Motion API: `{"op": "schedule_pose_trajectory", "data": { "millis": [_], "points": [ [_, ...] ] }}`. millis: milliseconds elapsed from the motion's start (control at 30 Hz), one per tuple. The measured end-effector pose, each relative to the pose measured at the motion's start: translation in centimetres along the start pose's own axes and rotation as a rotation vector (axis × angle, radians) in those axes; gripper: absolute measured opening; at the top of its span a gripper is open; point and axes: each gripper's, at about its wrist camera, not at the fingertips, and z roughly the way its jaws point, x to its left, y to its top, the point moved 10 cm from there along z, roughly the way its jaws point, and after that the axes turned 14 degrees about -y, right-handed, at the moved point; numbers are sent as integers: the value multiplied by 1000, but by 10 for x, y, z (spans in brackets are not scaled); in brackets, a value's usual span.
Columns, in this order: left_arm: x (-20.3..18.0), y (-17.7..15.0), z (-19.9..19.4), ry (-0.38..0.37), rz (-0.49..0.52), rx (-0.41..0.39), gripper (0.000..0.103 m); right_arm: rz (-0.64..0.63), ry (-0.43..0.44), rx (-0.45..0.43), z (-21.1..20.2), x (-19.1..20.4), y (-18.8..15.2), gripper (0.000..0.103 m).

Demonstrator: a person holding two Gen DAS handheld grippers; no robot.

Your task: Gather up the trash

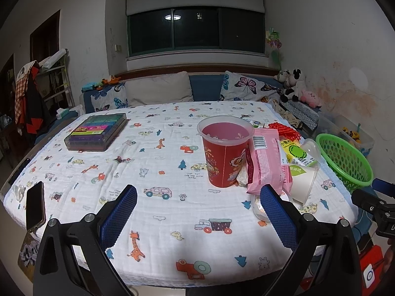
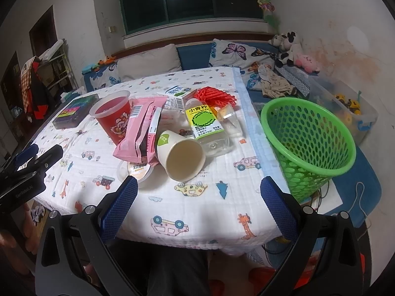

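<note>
Both claws spread wide, empty. Right claw (image 2: 198,197) above printed quilted cloth on tabletop (image 2: 209,212). Just ahead: paper cup (image 2: 181,156) on its side, mouth toward claw; crinkled pink wrapper (image 2: 140,133) ahead-left; clear plastic bottle (image 2: 206,125) behind cup. Green perforated basket (image 2: 308,145) to the right, off tabletop edge. Left claw (image 1: 198,204): red tub (image 1: 226,151) ahead-right.

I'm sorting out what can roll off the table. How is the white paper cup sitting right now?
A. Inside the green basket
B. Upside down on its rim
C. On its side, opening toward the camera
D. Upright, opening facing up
C: in the right wrist view the paper cup lies tipped over on the tablecloth, its empty inside visible, outside the green basket.
</note>
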Motion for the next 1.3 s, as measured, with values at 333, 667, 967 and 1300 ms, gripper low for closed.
{"op": "schedule_pose_trajectory", "data": {
  "millis": [333, 667, 967, 1300],
  "points": [
    [0, 0, 0, 0, 2, 0, 97, 1, 4, 0, 1, 1, 0, 99],
    [0, -1, 2, 0, -2, 3, 97, -4, 11, -1, 4, 4, 1, 99],
    [6, -4, 13, 3, -9, 13, 97, -13, 11, 0, 7, 6, 3, 99],
    [12, 0, 18, 10, -17, 21, 97, -24, 18, 8, 13, 10, 6, 99]
  ]
}}
